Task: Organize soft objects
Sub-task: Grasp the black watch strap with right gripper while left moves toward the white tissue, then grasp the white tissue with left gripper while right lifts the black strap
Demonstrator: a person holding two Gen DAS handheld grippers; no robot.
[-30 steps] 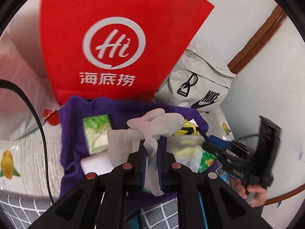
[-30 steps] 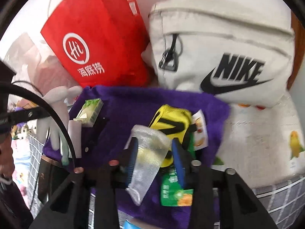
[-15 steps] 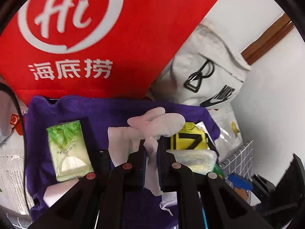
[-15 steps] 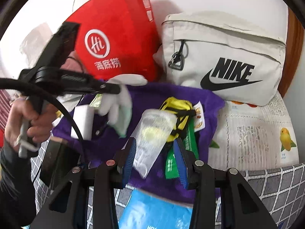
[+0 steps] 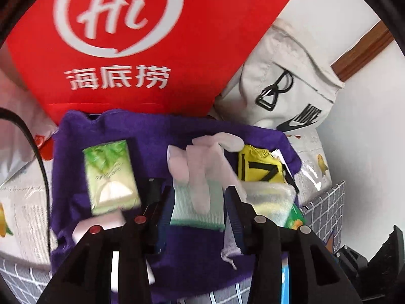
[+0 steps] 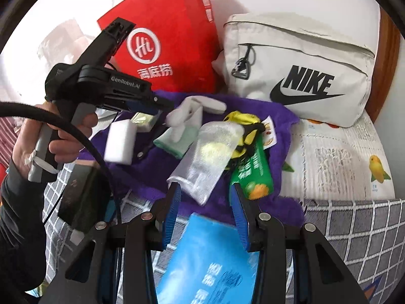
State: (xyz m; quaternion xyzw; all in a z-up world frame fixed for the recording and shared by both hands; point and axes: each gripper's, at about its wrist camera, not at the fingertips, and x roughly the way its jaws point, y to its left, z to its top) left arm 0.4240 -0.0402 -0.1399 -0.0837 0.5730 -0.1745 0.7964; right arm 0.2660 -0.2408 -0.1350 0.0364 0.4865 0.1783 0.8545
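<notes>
A white glove with a green cuff (image 5: 200, 182) lies on the purple towel (image 5: 106, 131), just beyond my left gripper (image 5: 200, 197), which is open and empty. It also shows in the right wrist view (image 6: 187, 124). My right gripper (image 6: 205, 190) is open; a clear mesh pouch (image 6: 210, 154) lies on the towel (image 6: 278, 116) just beyond its fingers. A yellow pouch (image 6: 243, 126), a green packet (image 6: 255, 174), a green tissue pack (image 5: 108, 174) and a white sponge (image 6: 119, 141) also lie on the towel.
A red paper bag (image 5: 141, 40) and a white Nike bag (image 6: 303, 76) stand behind the towel against the wall. A blue packet (image 6: 210, 261) and a dark box (image 6: 81, 197) lie on the grey checked cloth (image 6: 354, 228) in front.
My left gripper opened and let go of the glove, which now lies on the towel. My right gripper opened wider, released the mesh pouch and drew back.
</notes>
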